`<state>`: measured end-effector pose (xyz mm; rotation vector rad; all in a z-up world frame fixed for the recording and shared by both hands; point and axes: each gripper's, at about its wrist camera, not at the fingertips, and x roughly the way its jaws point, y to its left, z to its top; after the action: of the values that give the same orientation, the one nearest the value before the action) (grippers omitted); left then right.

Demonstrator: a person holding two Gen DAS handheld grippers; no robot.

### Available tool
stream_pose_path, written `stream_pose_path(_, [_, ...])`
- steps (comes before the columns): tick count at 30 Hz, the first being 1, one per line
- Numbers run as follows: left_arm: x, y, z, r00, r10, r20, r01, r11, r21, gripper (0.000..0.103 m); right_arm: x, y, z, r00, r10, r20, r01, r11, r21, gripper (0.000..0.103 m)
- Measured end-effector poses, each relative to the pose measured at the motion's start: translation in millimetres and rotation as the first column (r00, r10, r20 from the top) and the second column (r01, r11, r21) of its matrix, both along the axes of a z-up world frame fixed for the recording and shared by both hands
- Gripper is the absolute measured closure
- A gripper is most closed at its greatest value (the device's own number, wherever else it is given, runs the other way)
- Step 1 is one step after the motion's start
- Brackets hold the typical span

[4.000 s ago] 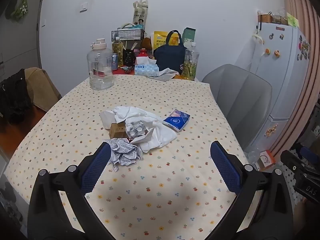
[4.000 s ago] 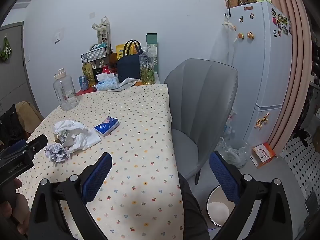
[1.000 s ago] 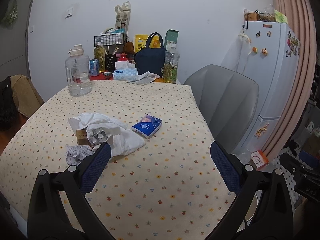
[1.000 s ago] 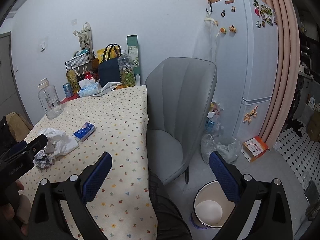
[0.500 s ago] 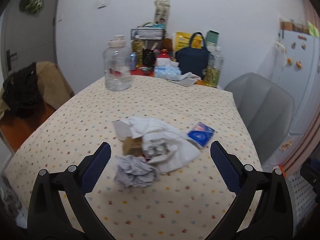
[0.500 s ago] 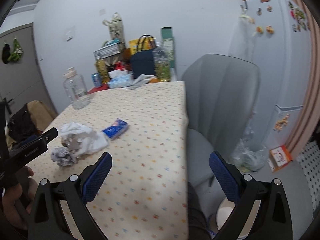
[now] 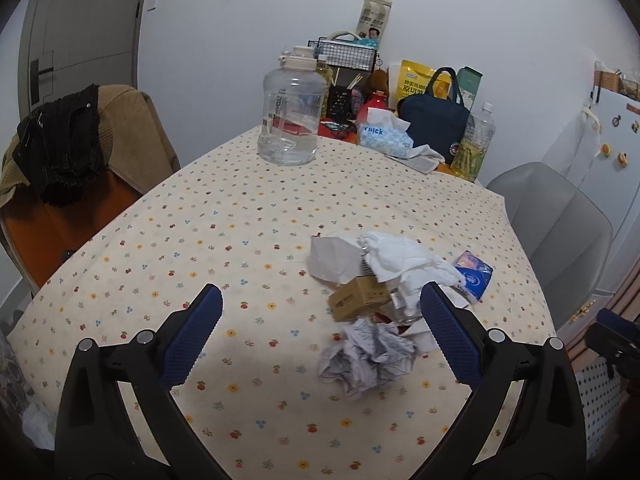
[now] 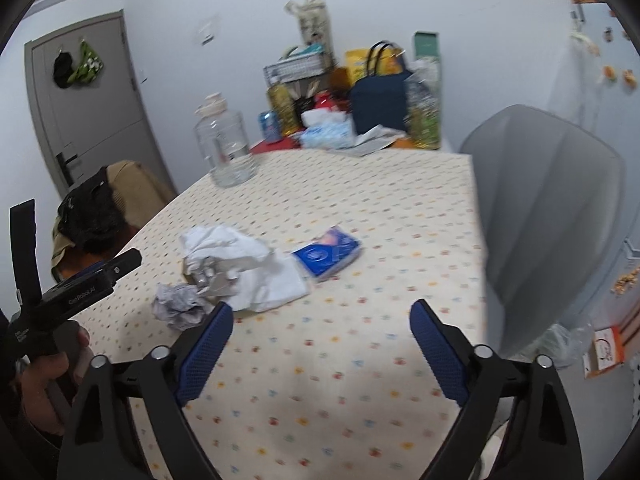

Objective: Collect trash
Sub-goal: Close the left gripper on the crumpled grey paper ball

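Observation:
A trash pile lies on the dotted tablecloth [image 7: 224, 232]: a crumpled grey paper ball [image 7: 366, 358], a small brown cardboard box [image 7: 358, 298], white crumpled tissue or cloth [image 7: 400, 264] and a blue tissue pack [image 7: 472, 276]. My left gripper [image 7: 320, 336] is open and empty, above the table, with the paper ball between its fingertips and slightly right. My right gripper [image 8: 320, 352] is open and empty, nearer the table's front right. In the right wrist view the paper ball [image 8: 178, 306], the white tissue [image 8: 248, 264] and the blue pack [image 8: 326, 254] lie ahead to the left.
A clear water jug [image 7: 290, 120], a tissue box [image 7: 382, 136], a navy bag [image 7: 434, 120], bottles and a wire rack crowd the far end. A grey chair [image 8: 548, 208] stands right of the table. A chair with clothes [image 7: 72, 148] stands left.
Both grippers swung left and towards the trash pile. The left gripper now sits close over the paper ball. The bin on the floor has left the right wrist view.

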<state>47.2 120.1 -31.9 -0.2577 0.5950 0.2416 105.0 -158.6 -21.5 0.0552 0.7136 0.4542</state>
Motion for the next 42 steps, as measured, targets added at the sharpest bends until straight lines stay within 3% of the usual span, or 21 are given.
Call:
stream_pose_path(9, [-6.2,28.2,-14.6,1.000,0.021,-0.007,-0.021,0.997,-0.077,0.013,22.2,69.6,-24.5,0.983,0.169,-0.073,-0.164,0.984,0.067,0.041])
stream_pose_path(17, [-13.0,39.4,-20.5,1.000,0.013,-0.017,-0.015,0.992,-0.126,0.026,43.9,112.2,-50.5,0.968,0.203,-0.146,-0.192,0.978,0.086,0.063])
stream_pose_path(19, [-11.1,37.7,-22.5,1.000,-0.007,-0.021,0.004,0.989,-0.147,0.029,50.7,115.3,-57.5,0.964,0.200,-0.173,-0.184,0.977,0.105,0.080])
stream_pose_path(23, [-4.7,25.2,-23.4,0.998,-0.057,-0.020,0.053,0.985,-0.161,0.034,51.0,113.9,-57.0,0.960,0.217,-0.175,-0.200,0.974,0.106,0.099])
stream_pose_path(30, [6.1,-2.4,-29.3,0.991,-0.131,-0.034,0.122,0.976,-0.181,0.038,39.5,87.4,-38.8,0.971,0.197,-0.136,-0.182,0.976,0.118,0.100])
stream_pose_path(33, [11.0,-12.4,-38.0,0.987,-0.150,-0.065,0.136,0.974,-0.178,0.046,34.4,76.8,-32.2,0.973,0.196,-0.126,-0.178,0.974,0.139,0.100])
stream_pose_path(36, [15.2,-14.7,-47.4,0.980,-0.170,-0.100,0.147,0.967,-0.206,0.082,28.0,66.4,-27.9,0.973,0.196,-0.122,-0.175,0.971,0.163,0.100])
stream_pose_path(38, [11.8,-11.5,-42.7,0.985,-0.155,-0.080,0.135,0.968,-0.212,0.088,23.3,59.1,-25.5,0.974,0.193,-0.118,-0.171,0.970,0.174,0.100])
stream_pose_path(42, [-0.4,-8.0,-14.6,0.992,-0.129,-0.013,0.125,0.977,-0.175,0.089,13.8,43.1,-19.2,0.975,0.192,-0.109,-0.168,0.966,0.197,0.100])
